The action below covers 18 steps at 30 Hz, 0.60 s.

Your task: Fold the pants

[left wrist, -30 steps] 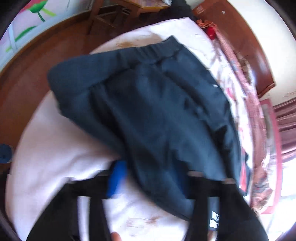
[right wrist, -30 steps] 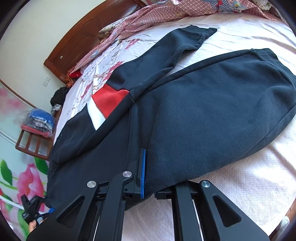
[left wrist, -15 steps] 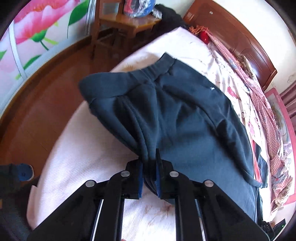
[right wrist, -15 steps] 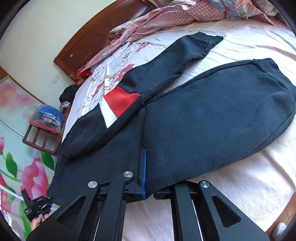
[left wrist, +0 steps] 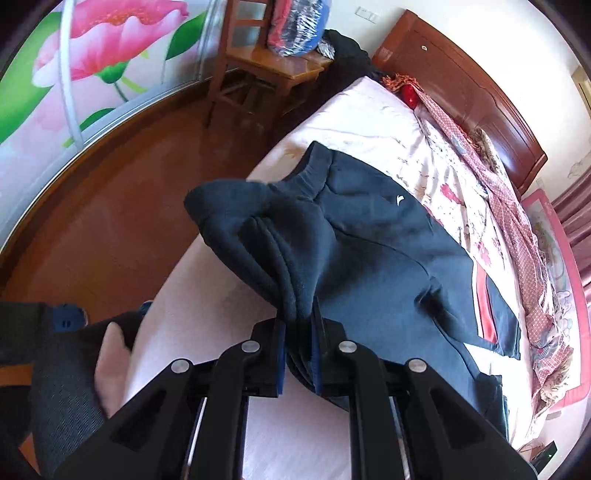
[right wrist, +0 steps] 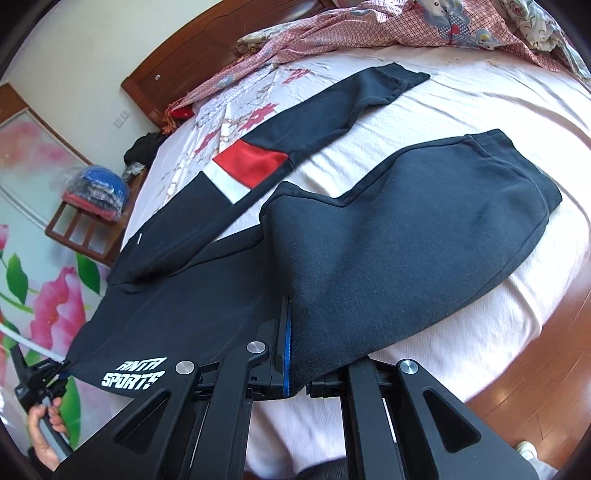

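Observation:
Dark navy pants lie across the pink bed sheet. My left gripper is shut on a bunched fold of their near edge and holds it up off the bed. In the right wrist view the pants spread out ahead, the far leg showing a red and white panel. My right gripper is shut on the near leg's edge, and cloth hides its right finger. The left gripper shows at the lower left, holding the corner printed with white letters.
The bed's edge and the wooden floor are close on the left. A wooden chair with bagged clothes stands by the flowered wardrobe door. A checked quilt lies along the headboard. A person's hand is beside my left gripper.
The left jaws, open a second ago, have closed on the pants' edge. Both grippers have risen and pulled back, lifting the near side. Bare sheet now shows between the two legs.

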Tool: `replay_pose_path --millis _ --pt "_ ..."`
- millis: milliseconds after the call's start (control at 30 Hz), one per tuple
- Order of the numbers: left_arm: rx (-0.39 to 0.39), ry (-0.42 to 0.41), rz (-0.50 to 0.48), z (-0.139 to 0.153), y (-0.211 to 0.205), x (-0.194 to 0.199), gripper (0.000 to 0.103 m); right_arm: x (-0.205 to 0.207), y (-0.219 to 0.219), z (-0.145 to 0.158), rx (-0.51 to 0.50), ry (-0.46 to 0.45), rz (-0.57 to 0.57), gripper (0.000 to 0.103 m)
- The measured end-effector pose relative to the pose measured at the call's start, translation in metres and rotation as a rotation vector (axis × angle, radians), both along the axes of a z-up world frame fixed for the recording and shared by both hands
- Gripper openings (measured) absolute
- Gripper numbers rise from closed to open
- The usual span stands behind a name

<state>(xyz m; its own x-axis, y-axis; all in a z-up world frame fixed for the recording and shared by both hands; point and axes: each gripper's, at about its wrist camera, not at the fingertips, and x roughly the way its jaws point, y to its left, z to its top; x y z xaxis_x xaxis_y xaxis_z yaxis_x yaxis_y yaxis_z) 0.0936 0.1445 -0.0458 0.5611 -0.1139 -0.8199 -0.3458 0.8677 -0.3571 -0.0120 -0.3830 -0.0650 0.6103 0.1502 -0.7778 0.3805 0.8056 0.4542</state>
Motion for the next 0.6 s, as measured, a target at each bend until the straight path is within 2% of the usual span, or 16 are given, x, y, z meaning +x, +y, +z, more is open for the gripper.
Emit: replay_pose_path --millis 200,300,367,433,500,567,600 --pt "0.045 0.007 0.004 -0.008 0.003 -0.029 0.01 -0.028 0.006 -0.01 -0.014 0.017 0.019 0.004" --pt "0.098 0.026 -0.007 -0.032 -0.001 -0.03 0.011 -0.03 0.007 -0.031 0.001 0.031 0.028 0.004" --pt "0.121 0.049 -0.034 -0.045 -0.007 -0.027 0.013 -0.031 0.005 -0.043 -0.01 0.057 0.006 0.004" --pt "0.155 0.062 -0.06 -0.047 -0.013 -0.03 0.019 -0.032 0.006 -0.048 0.012 0.057 0.012 0.004" --pt "0.201 0.079 -0.093 -0.042 -0.02 -0.036 0.021 -0.034 0.002 -0.048 0.041 0.057 -0.004 0.012" --pt "0.262 0.058 -0.129 -0.031 -0.027 -0.045 0.024 -0.039 -0.006 -0.046 0.077 0.04 -0.027 0.016" --pt "0.28 0.048 -0.147 -0.026 -0.031 -0.049 0.032 -0.04 -0.01 -0.046 0.085 0.049 -0.037 0.021"
